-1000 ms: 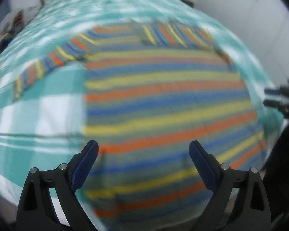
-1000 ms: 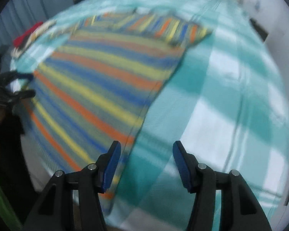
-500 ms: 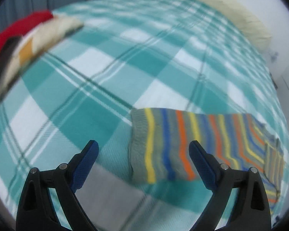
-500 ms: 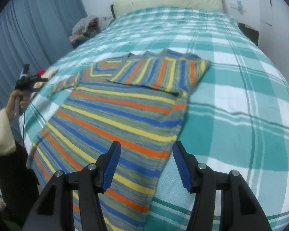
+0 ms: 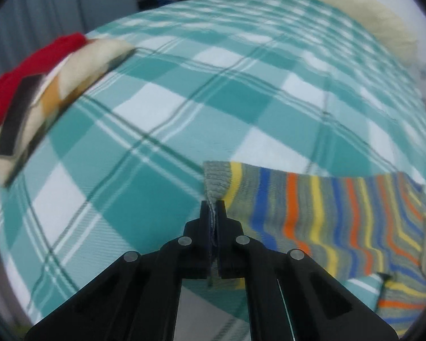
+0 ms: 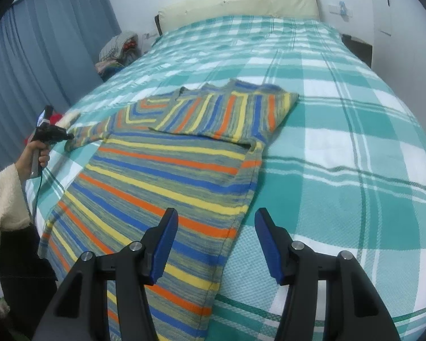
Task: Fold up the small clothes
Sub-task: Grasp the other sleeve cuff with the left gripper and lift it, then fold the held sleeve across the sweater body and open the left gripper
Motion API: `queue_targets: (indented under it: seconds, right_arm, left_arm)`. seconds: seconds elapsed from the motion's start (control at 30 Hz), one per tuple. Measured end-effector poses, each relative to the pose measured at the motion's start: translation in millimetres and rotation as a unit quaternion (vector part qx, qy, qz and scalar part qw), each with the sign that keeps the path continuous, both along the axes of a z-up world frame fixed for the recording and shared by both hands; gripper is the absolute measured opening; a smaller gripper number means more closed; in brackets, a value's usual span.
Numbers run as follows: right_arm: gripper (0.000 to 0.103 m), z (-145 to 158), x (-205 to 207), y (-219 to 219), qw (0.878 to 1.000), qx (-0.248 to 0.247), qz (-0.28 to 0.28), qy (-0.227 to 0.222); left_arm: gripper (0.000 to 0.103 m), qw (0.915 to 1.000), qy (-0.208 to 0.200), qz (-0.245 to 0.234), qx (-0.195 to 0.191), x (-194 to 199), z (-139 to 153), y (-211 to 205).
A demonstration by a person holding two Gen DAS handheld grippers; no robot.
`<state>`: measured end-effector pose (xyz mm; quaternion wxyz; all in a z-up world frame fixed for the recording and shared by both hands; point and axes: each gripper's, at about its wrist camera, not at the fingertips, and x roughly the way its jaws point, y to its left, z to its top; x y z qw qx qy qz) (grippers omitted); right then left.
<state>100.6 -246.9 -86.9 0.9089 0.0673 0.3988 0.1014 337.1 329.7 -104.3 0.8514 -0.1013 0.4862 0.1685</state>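
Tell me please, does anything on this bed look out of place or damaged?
Nothing looks damaged. The striped sweater lies flat on the plaid bedspread, one sleeve already folded across its chest. The left tongs are shut on the other sleeve's cuff. The right tongs hang open, holding nothing.

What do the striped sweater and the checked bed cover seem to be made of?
Striped sweater: probably knitted yarn, wool or acrylic, matte; the grey cuff shows ribbing and the stripes look flecked.
Checked bed cover: probably woven cotton or a blend, matte; a fine weave texture shows up close. Neither fibre can be told for sure.
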Motion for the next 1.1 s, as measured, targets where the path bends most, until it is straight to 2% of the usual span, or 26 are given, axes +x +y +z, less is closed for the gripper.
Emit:
queue_targets:
  seconds: [0.07,0.13,0.27,0.33,0.4,0.5,0.67,0.87,0.9,0.97,1.0,1.03,1.1]
  right_arm:
    - [0.056,4,-3,-2,1.0,0.003,-0.002,-0.007]
    - [0.056,5,-5,-5,1.0,0.009,-0.004,-0.009]
    - [0.056,9,-9,-10,1.0,0.015,-0.008,-0.015]
    - [0.056,9,-10,-12,1.0,0.019,-0.009,-0.017]
    - [0.056,10,-10,-13,1.0,0.025,-0.009,-0.017]
    - [0.056,13,-9,-11,0.999,0.027,-0.005,-0.021]
    - [0.056,15,-12,-8,0.999,0.02,-0.002,-0.025]
    - [0.056,14,-15,-16,0.999,0.024,-0.01,-0.023]
    - [0.056,14,-16,-18,0.999,0.024,-0.012,-0.024]
    - [0.056,14,-16,-20,0.999,0.024,-0.014,-0.024]
    - [0.056,13,-16,-21,0.999,0.025,-0.015,-0.022]
    - [0.056,12,-15,-22,0.999,0.026,-0.015,-0.02]
    - [0.056,12,-15,-23,0.999,0.027,-0.017,-0.02]
  left_arm:
    - [0.001,0.9998,0.01,0.005,0.014,4,-3,-4]
    - [0.001,0.9996,0.004,-0.002,0.028,5,7,-21]
    - [0.001,0.9956,-0.026,-0.075,0.05,5,47,-80]
    - [0.001,0.9897,-0.05,-0.125,0.047,5,75,-121]
    - [0.001,0.9803,-0.075,-0.178,0.041,4,98,-165]
    - [0.001,0.9605,-0.101,-0.259,0.018,3,117,-237]
    - [0.001,0.933,-0.098,-0.346,0.0,5,105,-327]
    - [0.002,0.9171,-0.073,-0.391,-0.027,13,72,-380]
    - [0.006,0.9153,-0.064,-0.396,-0.032,16,63,-385]
    - [0.027,0.9156,-0.048,-0.397,-0.042,13,53,-394]
    - [0.06,0.9177,-0.034,-0.393,-0.05,16,45,-393]
    - [0.076,0.9199,-0.035,-0.387,-0.057,15,43,-391]
    - [0.079,0.9229,-0.052,-0.374,-0.076,12,43,-375]
